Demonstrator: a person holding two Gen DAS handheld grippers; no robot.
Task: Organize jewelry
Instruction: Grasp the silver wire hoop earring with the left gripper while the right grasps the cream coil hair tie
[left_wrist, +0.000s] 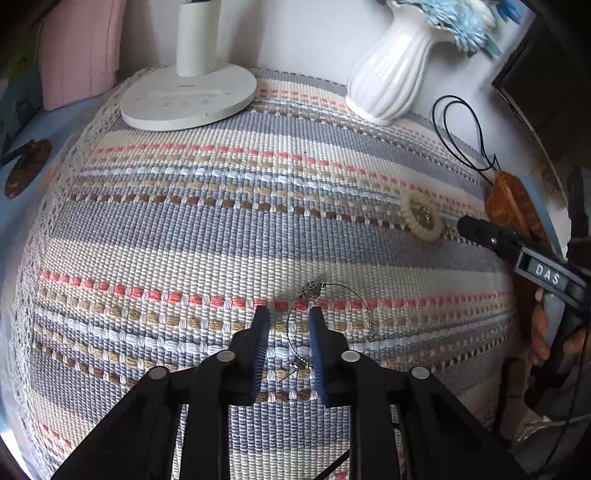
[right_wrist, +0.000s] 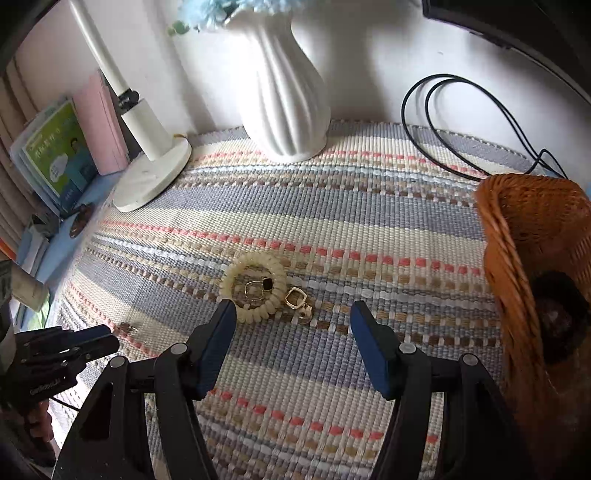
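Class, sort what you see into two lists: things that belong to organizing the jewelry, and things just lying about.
Belongs to the job:
wire bracelet
gold earrings
spiral hair tie
wicker basket
left claw
right claw

Just lying about:
white vase
lamp base
black cable
books

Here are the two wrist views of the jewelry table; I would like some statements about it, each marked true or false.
1. The left gripper is shut on the wire bangle. False: its jaws stand apart, and the bangle lies on the mat.
2. The spiral hair tie lies on the woven mat. True.
3. The wicker basket stands at the mat's right side. True.
4. The white vase lies tipped over. False: it stands upright.
5. The right gripper is open. True.
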